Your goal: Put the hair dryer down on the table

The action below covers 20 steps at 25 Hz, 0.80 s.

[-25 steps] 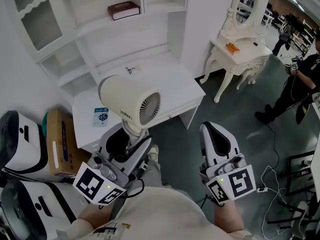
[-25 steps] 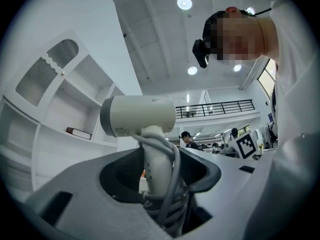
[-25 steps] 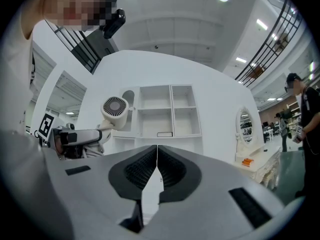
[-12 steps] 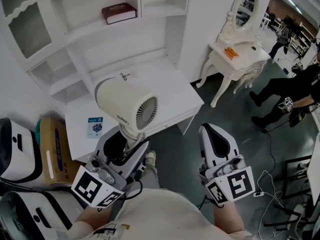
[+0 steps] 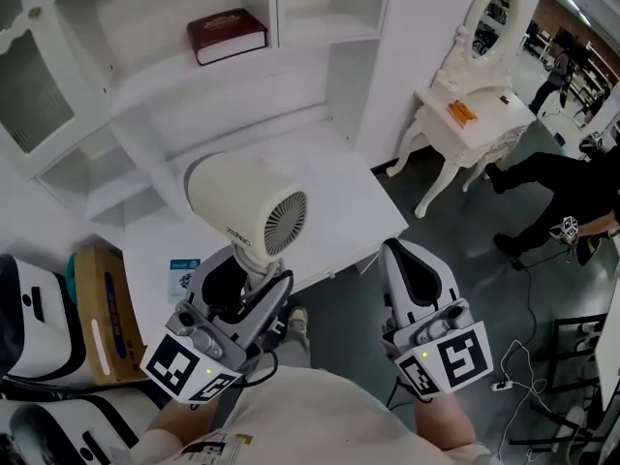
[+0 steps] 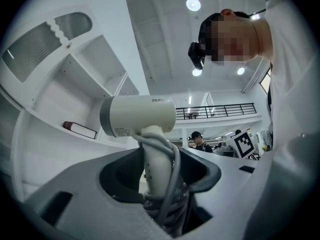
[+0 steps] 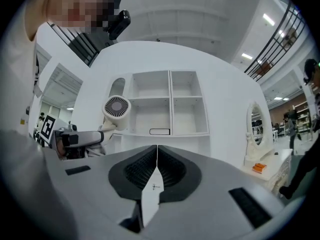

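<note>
A cream hair dryer (image 5: 247, 204) stands upright in my left gripper (image 5: 242, 277), which is shut on its handle with the grey cord wound round it. Its grille faces me, and its barrel hangs above the near part of the white table (image 5: 329, 177). In the left gripper view the hair dryer (image 6: 137, 115) rises from between the jaws, the handle and cord (image 6: 160, 179) pressed by both. My right gripper (image 5: 415, 269) is to the right, off the table's front edge, with its jaws shut together and nothing in them. The right gripper view shows the hair dryer (image 7: 116, 107) at the left.
A dark red book (image 5: 226, 35) lies on a shelf of the white cabinet behind the table. A small blue and white card (image 5: 182, 263) lies on the table's left. A white dressing table with an oval mirror (image 5: 475, 95) stands at the right, a cardboard box (image 5: 97, 313) at the left. A person stands at the far right.
The head view has shifted, so the table and shelves now sit nearer and higher. The hair dryer stays held upright in my left gripper; the right gripper keeps its place.
</note>
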Each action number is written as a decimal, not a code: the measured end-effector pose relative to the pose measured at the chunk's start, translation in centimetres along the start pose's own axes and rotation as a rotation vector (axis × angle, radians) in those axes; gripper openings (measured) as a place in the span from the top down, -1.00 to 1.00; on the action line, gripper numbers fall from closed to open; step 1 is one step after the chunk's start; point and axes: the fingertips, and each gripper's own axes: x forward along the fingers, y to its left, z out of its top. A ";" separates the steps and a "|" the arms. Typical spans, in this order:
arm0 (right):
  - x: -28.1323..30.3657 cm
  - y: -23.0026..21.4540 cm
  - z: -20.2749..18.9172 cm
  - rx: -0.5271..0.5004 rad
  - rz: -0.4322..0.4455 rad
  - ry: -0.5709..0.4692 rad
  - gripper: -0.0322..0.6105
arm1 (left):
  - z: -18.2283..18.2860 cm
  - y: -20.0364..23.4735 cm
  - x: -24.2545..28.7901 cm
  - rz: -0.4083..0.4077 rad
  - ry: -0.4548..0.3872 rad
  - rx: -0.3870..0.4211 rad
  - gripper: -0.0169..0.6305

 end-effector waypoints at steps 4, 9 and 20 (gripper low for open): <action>4.4 -1.4 0.3 0.005 0.001 -0.005 0.83 | 0.0 3.6 2.6 -0.020 0.005 -0.004 0.27; 9.6 -2.9 0.7 0.008 -0.028 -0.016 0.83 | -0.2 8.3 5.0 -0.046 0.015 -0.011 0.27; 17.0 -5.1 0.3 -0.009 -0.077 -0.003 0.83 | -1.6 13.9 8.3 -0.102 0.018 -0.044 0.27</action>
